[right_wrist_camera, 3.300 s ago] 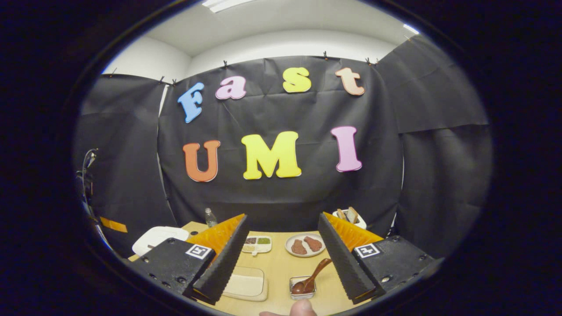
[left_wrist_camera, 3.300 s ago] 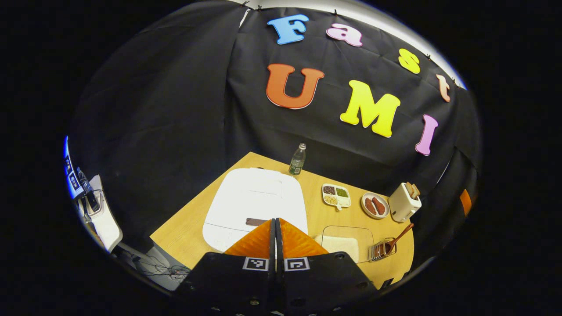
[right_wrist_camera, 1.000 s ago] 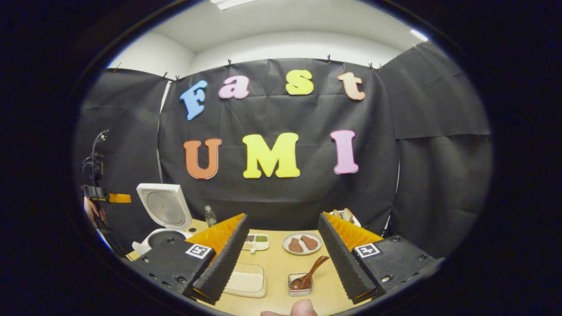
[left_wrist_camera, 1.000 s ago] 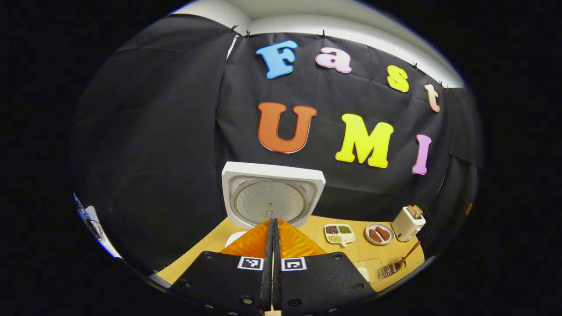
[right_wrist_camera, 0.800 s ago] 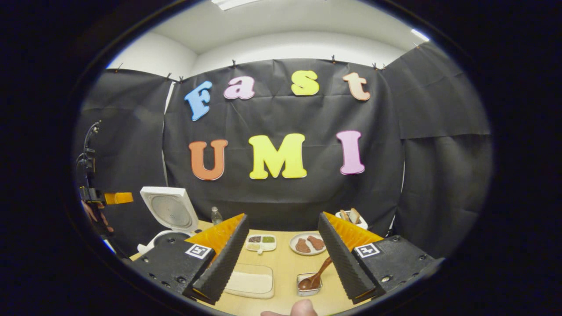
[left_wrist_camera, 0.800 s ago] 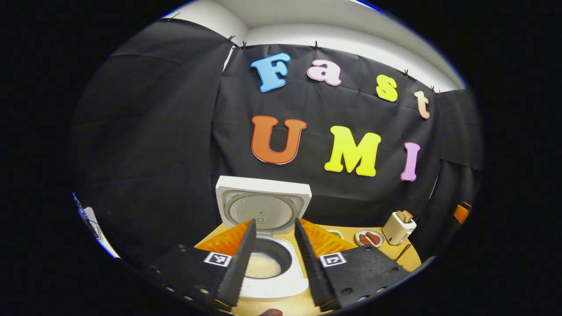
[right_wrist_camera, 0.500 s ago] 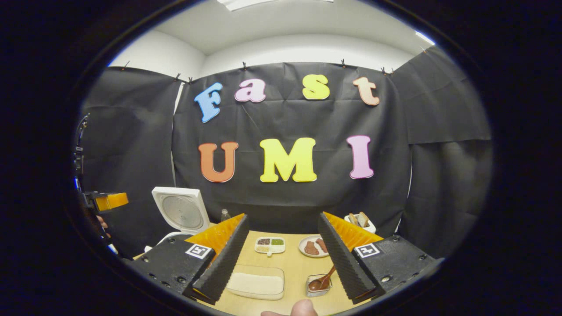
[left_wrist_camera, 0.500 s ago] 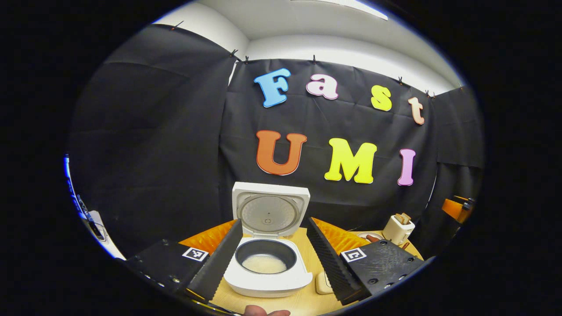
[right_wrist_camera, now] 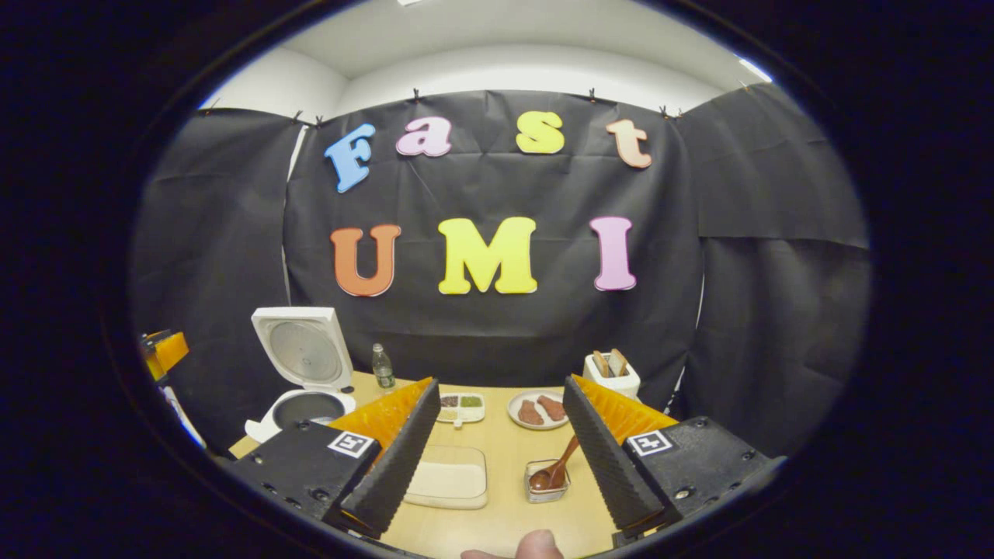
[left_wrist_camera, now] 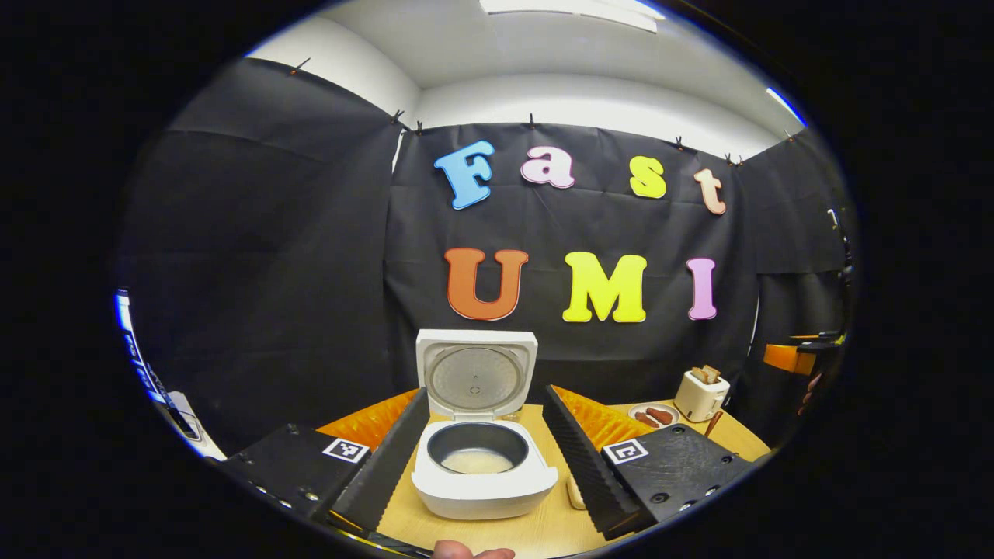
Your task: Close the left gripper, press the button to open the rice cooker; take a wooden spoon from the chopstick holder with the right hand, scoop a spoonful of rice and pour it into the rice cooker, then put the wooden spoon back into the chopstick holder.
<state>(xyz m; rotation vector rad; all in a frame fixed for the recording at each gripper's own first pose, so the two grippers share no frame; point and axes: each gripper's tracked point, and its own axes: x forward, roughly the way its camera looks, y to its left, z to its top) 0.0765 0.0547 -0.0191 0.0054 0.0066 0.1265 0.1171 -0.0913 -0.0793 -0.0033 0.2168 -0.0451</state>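
The wooden table [right_wrist_camera: 505, 458] spreads ahead of me. At its left end stands the white rice cooker [left_wrist_camera: 483, 485], lid [left_wrist_camera: 476, 375] swung up to vertical behind the dark inner pot, which has a pale layer at the bottom. In the left gripper view the cooker sits framed between the two fingers of my left gripper [left_wrist_camera: 483, 454]; they stand wide apart and touch nothing.

In the right gripper view, the cooker [right_wrist_camera: 299, 404] is off to the left, with a small bottle [right_wrist_camera: 381, 366] just behind it. Nearer me lies a shallow clear tray of rice [right_wrist_camera: 448, 477], partly behind one finger. A white toaster [right_wrist_camera: 612, 377] with slices in it stands at the far right, a round plate [right_wrist_camera: 534, 410] with two brown pieces beside it, and a small divided dish [right_wrist_camera: 460, 406] left of the plate.

My right gripper [right_wrist_camera: 497, 446] is spread open and empty, well short of the chopstick holder [right_wrist_camera: 547, 480], a small metal basket just right of the rice tray. The wooden spoon [right_wrist_camera: 553, 466] rests in it, bowl down inside the holder, its long handle leaning up and away to the right, toward the toaster.
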